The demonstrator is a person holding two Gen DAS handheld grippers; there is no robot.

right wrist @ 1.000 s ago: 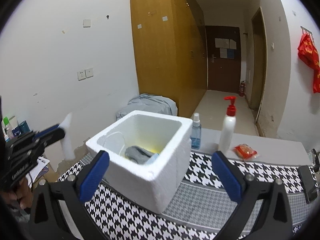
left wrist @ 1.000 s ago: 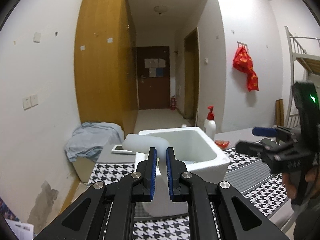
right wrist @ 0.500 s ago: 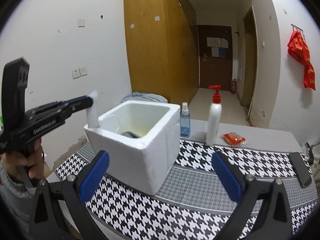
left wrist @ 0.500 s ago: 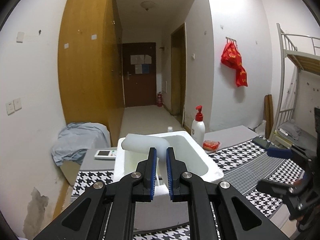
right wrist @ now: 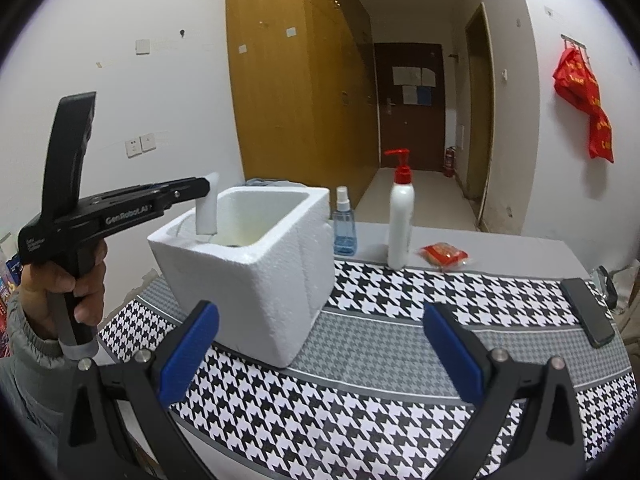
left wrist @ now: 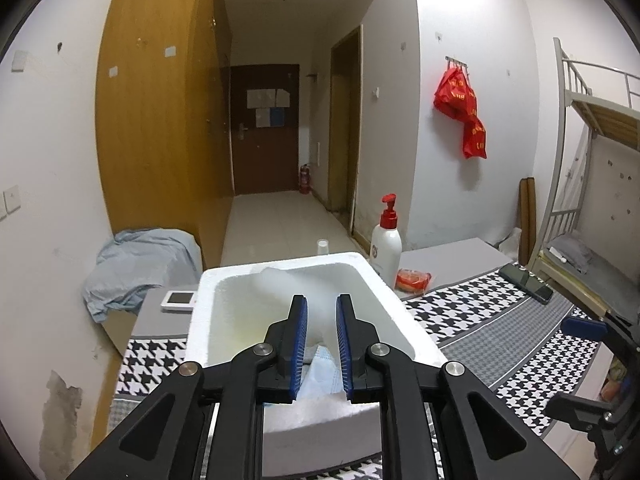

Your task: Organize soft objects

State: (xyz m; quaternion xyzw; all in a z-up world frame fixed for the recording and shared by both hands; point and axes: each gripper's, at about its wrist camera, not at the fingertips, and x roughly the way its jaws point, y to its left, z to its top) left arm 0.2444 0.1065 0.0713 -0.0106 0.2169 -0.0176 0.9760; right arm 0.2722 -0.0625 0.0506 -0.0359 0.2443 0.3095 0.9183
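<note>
Over the foam box (right wrist: 256, 256), the left tongs (left wrist: 321, 344) are a little apart, with a blurry white soft thing (right wrist: 207, 210) between them.
Right tongs (right wrist: 320, 348) are wide apart above the desk (right wrist: 400, 340).

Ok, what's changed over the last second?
The left tongs carried the white soft piece over the foam box and parted slightly. The piece now hangs into the box opening, blurred, apparently being let go. The right tongs stayed open and empty; the box and pump bottle are unmoved.
</note>
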